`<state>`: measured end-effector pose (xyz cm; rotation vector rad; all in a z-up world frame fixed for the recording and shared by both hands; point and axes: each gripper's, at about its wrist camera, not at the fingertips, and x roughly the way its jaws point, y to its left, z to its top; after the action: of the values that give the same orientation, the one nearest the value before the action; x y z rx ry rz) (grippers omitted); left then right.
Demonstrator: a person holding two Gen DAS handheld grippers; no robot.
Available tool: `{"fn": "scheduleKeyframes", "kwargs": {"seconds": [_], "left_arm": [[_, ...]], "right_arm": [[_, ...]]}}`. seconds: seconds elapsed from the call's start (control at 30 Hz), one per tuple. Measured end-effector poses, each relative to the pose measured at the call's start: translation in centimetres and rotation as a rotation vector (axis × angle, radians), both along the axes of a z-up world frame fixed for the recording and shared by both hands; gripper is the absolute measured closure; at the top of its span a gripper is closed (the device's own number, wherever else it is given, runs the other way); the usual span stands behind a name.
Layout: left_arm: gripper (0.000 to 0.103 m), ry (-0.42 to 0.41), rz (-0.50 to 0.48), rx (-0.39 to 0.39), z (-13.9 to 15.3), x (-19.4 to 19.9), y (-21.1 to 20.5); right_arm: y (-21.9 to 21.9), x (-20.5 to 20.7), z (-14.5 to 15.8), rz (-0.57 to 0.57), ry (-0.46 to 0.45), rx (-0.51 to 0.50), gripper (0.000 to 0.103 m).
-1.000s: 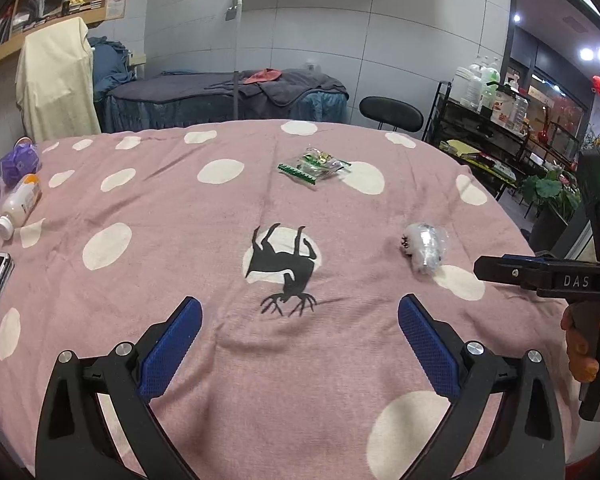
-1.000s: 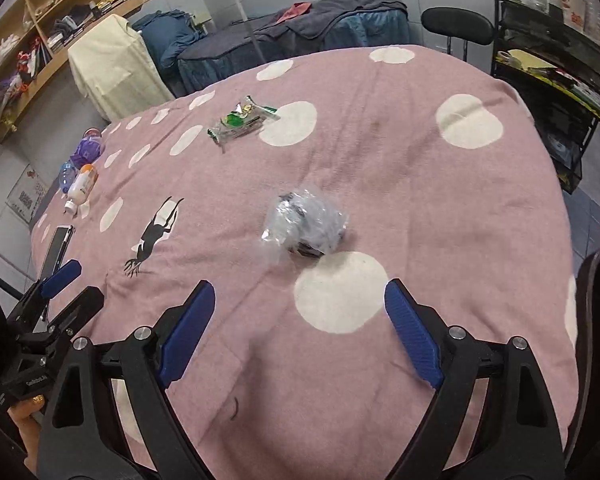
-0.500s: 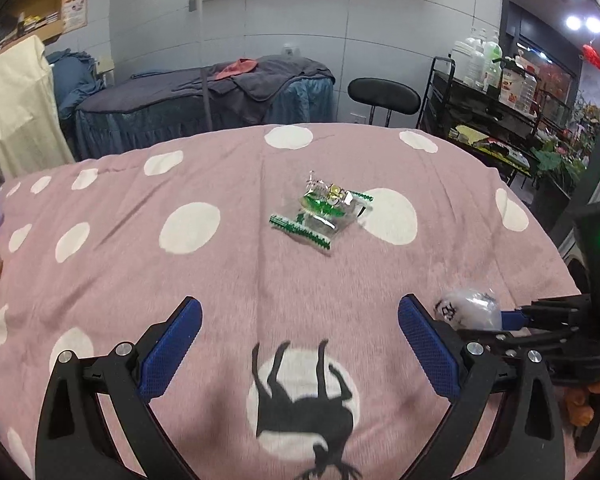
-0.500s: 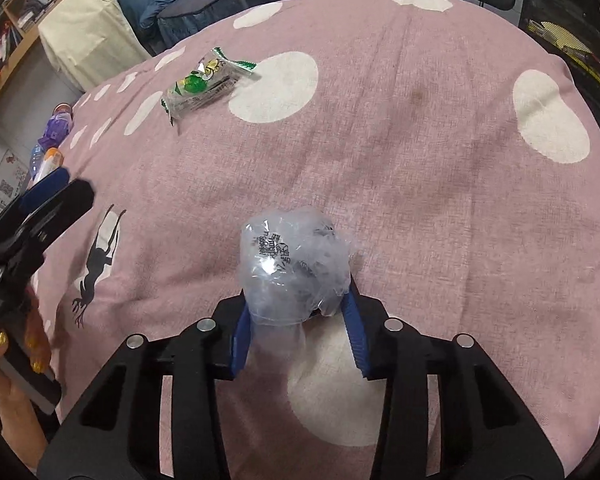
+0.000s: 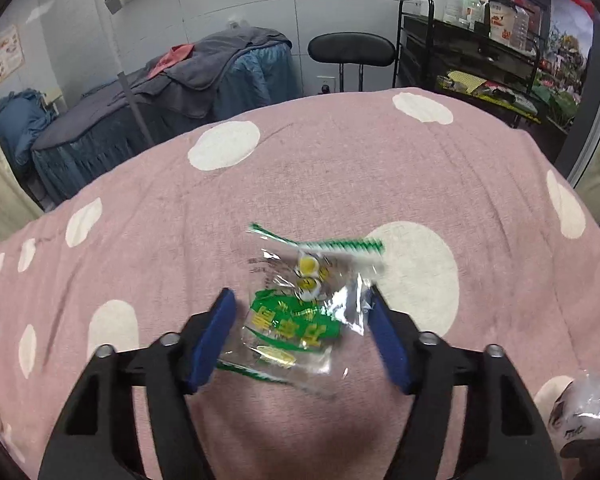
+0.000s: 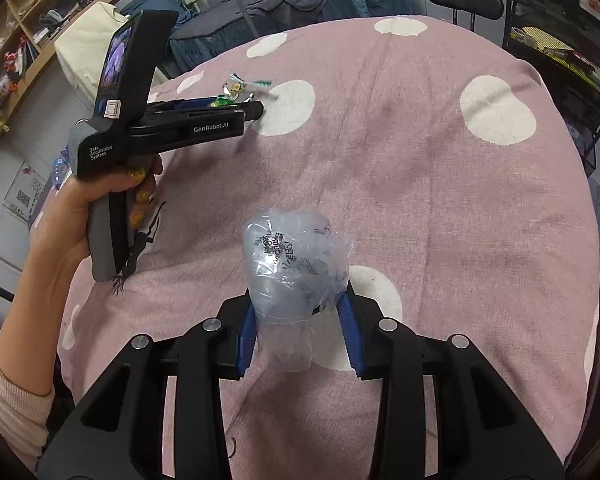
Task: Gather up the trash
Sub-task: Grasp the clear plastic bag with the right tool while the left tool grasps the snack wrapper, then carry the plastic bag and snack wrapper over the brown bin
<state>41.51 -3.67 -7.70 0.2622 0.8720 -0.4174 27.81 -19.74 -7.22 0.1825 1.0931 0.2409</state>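
Straddling the green snack wrapper [image 5: 296, 312] on the pink spotted cloth [image 5: 340, 172], your left gripper [image 5: 300, 320] has its jaws partly spread, neither pad clearly touching. Your right gripper [image 6: 300, 320] pinches the crumpled clear plastic bag [image 6: 296, 264] between its pads.

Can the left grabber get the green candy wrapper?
Probably yes. The left gripper is open with one finger on each side of the green wrapper, which lies flat on the pink blanket. Nothing sits in between, so closing should pinch it.
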Motion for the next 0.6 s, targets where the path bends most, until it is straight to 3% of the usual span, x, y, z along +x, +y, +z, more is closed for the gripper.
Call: {"fn": "scheduleKeyframes", "kwargs": {"seconds": [0.1, 0.17, 0.4, 0.6], "left_arm": [[0.066, -0.020, 0.017, 0.003, 0.3, -1.0, -0.1], [0.069, -0.045, 0.028, 0.003, 0.5, -2.0, 0.1], [0.070, -0.132, 0.063, -0.055, 2.9, -6.6, 1.2], [0.070, -0.155, 0.077, -0.144, 4.7, -10.9, 1.8]], "right_arm": [[0.2, -0.8, 0.5, -0.009, -0.035, -0.023, 0.066], [0.1, -1.4, 0.8, -0.015, -0.051, -0.022, 0.066], [-0.3, -4.0, 1.8, -0.029, -0.102, -0.021, 0.066], [-1.2, -6.2, 2.9, -0.051, -0.134, 0.006, 0.066]]}}
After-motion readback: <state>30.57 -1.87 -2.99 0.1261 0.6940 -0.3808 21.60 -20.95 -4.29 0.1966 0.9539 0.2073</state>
